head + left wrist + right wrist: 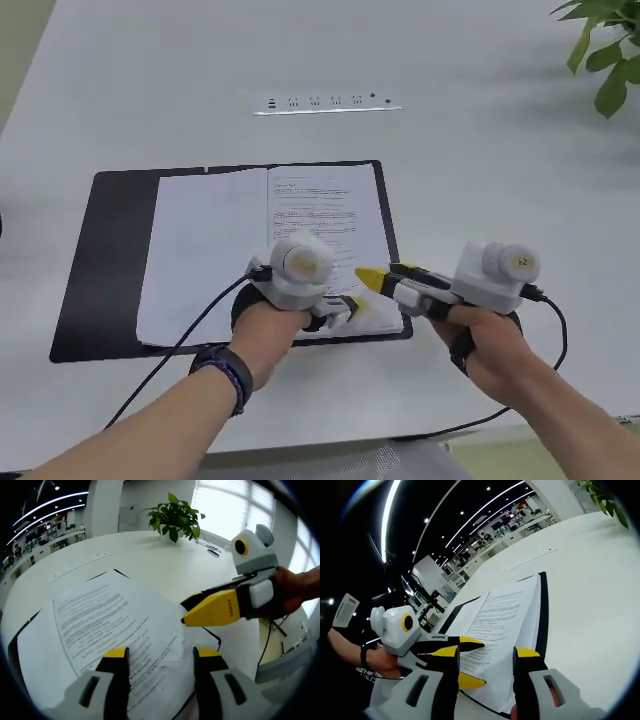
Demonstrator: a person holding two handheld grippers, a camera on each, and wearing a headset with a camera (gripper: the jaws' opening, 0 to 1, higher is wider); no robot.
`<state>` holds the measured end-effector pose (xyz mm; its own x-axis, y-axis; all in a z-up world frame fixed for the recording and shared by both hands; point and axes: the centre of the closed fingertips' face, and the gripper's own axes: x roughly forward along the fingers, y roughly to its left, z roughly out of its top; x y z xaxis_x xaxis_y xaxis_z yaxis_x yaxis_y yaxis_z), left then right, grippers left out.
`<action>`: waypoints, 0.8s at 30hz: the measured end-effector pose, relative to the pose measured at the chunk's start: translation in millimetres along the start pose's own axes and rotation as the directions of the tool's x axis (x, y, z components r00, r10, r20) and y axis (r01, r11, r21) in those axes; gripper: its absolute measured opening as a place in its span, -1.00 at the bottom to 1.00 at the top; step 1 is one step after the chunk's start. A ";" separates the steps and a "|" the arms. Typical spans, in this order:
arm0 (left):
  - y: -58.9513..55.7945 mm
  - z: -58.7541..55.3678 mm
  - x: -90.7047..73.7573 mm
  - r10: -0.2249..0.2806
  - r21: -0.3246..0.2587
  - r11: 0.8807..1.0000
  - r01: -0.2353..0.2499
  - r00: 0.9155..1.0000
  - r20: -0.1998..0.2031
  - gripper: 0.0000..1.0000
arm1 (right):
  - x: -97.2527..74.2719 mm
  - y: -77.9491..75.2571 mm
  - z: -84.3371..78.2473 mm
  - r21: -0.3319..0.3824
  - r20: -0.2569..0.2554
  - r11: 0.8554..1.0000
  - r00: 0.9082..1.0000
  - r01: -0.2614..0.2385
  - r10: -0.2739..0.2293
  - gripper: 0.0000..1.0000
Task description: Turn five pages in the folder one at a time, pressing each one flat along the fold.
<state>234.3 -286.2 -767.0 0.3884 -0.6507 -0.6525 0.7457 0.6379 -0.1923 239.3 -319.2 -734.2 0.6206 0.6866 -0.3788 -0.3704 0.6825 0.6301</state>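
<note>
Plenty of bare white bench point(480, 150) lies on every side of the folder point(110, 260). A power strip point(325, 102) sits well beyond the folder's far edge, and a plant point(605, 50) stands off at the far right corner. The folder lies open and flat near the front edge of the bench, its black cover showing as a wide band on the left and a thin border elsewhere. A blank page point(205, 250) faces up on the left of the fold and a printed page point(325, 215) on the right.

Both tools sit at the near right corner of the printed page. The left tool point(345, 308) is over the paper, and the right tool point(372, 281) comes in from the right with its yellow tip just beside it.

From the head view the jaws of each are hard to read. Each gripper view settles it for its own tool: the jaws stand apart with nothing held, and paper shows in the gap. The left gripper view shows the page's corner edge between its jaws; whether they touch the sheet, I cannot tell. The right gripper view looks along the page toward the fold.
</note>
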 end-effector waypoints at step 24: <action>27.2 0.2 -89.0 0.118 -0.064 0.992 -0.112 0.989 0.092 0.19 | -4.7 17.8 1.3 0.099 0.084 0.995 0.996 0.005 -0.014 -1.00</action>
<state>220.2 -211.0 -714.0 0.5214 -0.6060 -0.6008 0.6614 0.7318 -0.1642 230.7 -310.6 -720.3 0.6813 0.6538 -0.3291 -0.2968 0.6578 0.6922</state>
